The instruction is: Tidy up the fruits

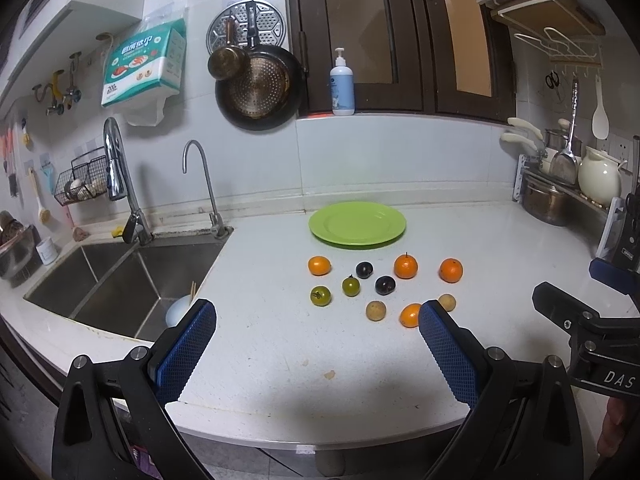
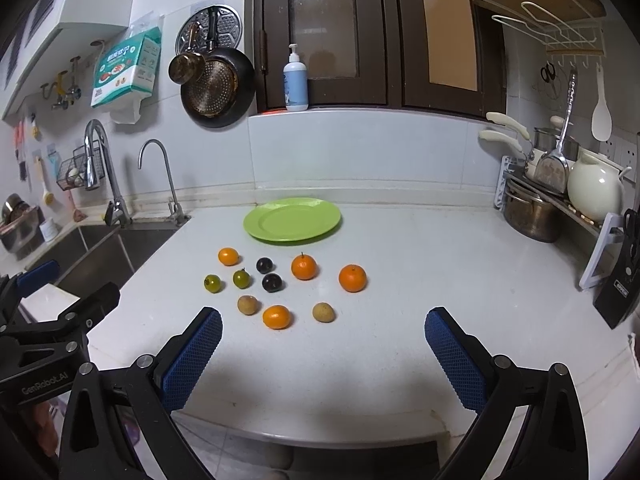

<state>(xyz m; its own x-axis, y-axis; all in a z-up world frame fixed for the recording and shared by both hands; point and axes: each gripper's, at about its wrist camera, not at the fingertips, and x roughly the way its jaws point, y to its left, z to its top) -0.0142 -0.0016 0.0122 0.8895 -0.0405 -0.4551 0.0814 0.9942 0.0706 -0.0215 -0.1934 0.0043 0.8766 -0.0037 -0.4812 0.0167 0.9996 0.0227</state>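
Closest to me, both tools are hanging over the front edge of the white surface (image 2: 380,360) with nothing in them: the left hand-held gripper (image 1: 316,320) has its blue pads spread wide, and the right hand-held gripper (image 2: 323,326) is spread just as wide (each one pokes into the edge of the other's camera view too). Just past the fingertips sits the fruit, all loose on the surface and none of it touching. Nearest row is a brownish round fruit (image 2: 247,305), a small orange (image 2: 276,317) and a second brownish fruit (image 2: 323,312). Behind those are two green ones (image 2: 212,283) (image 2: 241,278) on the sink side, then two dark purple ones (image 2: 272,282) (image 2: 264,265) in the middle. Further back there's an orange with a stem (image 2: 304,266), a bigger orange (image 2: 352,278) off to the right by itself, and one more little orange (image 2: 228,256) on the left. Beyond the whole bunch is a green plate (image 2: 292,220), sitting near the back wall with nothing on it. Off to the left is the steel sink (image 1: 120,280) with two taps, and up on the window ledge a pump bottle (image 1: 342,84) (soap, I assume). The right side has a rack with pots and a cream jug (image 2: 594,186).
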